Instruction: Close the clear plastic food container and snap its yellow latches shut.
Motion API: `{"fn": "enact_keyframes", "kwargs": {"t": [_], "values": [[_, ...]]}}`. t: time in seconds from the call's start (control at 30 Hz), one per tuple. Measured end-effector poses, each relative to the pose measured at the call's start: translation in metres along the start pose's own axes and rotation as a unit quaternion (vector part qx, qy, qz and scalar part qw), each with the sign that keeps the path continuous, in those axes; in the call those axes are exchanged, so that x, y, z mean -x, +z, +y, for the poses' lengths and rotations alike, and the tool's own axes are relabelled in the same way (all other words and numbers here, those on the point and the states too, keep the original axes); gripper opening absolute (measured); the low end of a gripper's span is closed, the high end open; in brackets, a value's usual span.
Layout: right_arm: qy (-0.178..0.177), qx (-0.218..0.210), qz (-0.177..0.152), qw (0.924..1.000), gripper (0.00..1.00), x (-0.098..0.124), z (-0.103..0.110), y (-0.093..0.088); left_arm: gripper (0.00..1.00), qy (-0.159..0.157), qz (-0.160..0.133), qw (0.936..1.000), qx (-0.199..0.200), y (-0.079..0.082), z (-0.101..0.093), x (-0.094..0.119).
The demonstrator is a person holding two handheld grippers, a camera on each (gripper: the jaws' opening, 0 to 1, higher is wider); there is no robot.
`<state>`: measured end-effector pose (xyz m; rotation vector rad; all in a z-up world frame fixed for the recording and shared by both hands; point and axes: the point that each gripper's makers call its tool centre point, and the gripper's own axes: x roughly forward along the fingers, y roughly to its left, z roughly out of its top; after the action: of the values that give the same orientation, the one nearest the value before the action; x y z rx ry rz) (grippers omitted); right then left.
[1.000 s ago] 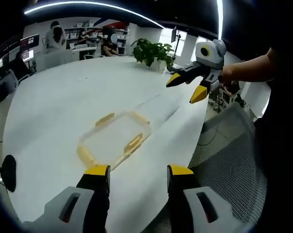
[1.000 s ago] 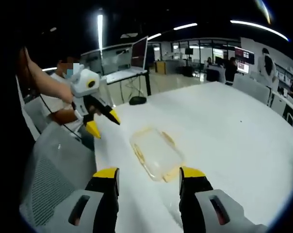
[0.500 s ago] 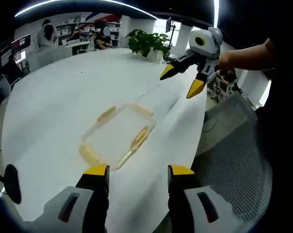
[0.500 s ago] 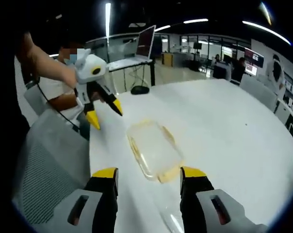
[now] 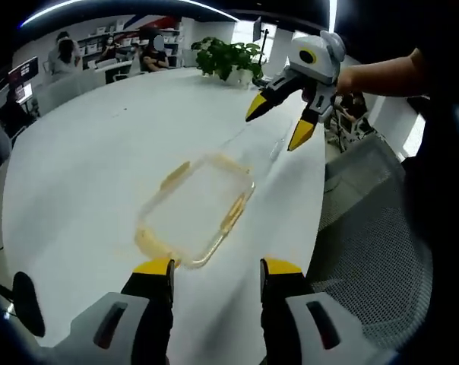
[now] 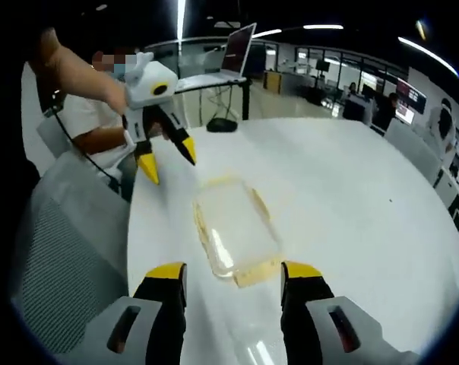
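A clear plastic food container (image 5: pixel 195 207) with pale yellow latches lies flat on the white table (image 5: pixel 85 152), lid on it. My left gripper (image 5: pixel 216 268) is open, its yellow tips just short of the container's near end. In the left gripper view my right gripper (image 5: pixel 280 122) hangs open above the table beyond the container's far end. In the right gripper view the container (image 6: pixel 233 232) lies ahead of my open right gripper (image 6: pixel 234 272), and the left gripper (image 6: pixel 169 157) hovers open past its far end, held by a hand.
A grey mesh chair (image 5: pixel 366 228) stands by the table's edge. A potted plant (image 5: pixel 231 59) sits at the far end of the table. People sit at desks in the background; a monitor (image 6: pixel 239 47) stands on a desk.
Both grippers have come a little closer to the container, which looms larger in both views. The container itself has stayed put. Both grippers stay open.
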<state>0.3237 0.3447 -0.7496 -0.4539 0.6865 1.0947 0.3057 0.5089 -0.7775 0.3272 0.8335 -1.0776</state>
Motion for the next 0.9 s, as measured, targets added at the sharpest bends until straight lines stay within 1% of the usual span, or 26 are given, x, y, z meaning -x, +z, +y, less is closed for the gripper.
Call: {"fn": "enact_keyframes", "kwargs": {"t": [0.1,0.2,0.3,0.43,0.63,0.9], "values": [[-0.001,0.003,0.008,1.0,0.49,-0.004,-0.005,-0.003,0.44,-0.002,0.002,1.0,0.001,0.001,0.003,-0.001],[0.003,0.004,0.014,0.9999,0.49,-0.007,-0.007,-0.004,0.44,-0.004,0.01,0.9999,-0.005,0.001,0.007,-0.004],[0.008,0.015,0.024,0.9996,0.49,-0.011,-0.008,-0.006,0.44,-0.004,0.019,0.9997,-0.015,0.0,0.012,-0.005],[0.013,0.025,0.035,0.999,0.48,-0.017,-0.01,-0.009,0.44,-0.006,0.021,0.9996,-0.017,0.001,0.015,-0.007],[0.026,0.052,0.064,0.9963,0.48,-0.024,-0.01,-0.018,0.44,-0.009,0.038,0.9987,-0.033,-0.002,0.022,-0.012],[0.035,0.059,0.085,0.994,0.47,-0.031,-0.013,-0.024,0.45,-0.016,0.059,0.9969,-0.049,-0.007,0.031,-0.019]]}}
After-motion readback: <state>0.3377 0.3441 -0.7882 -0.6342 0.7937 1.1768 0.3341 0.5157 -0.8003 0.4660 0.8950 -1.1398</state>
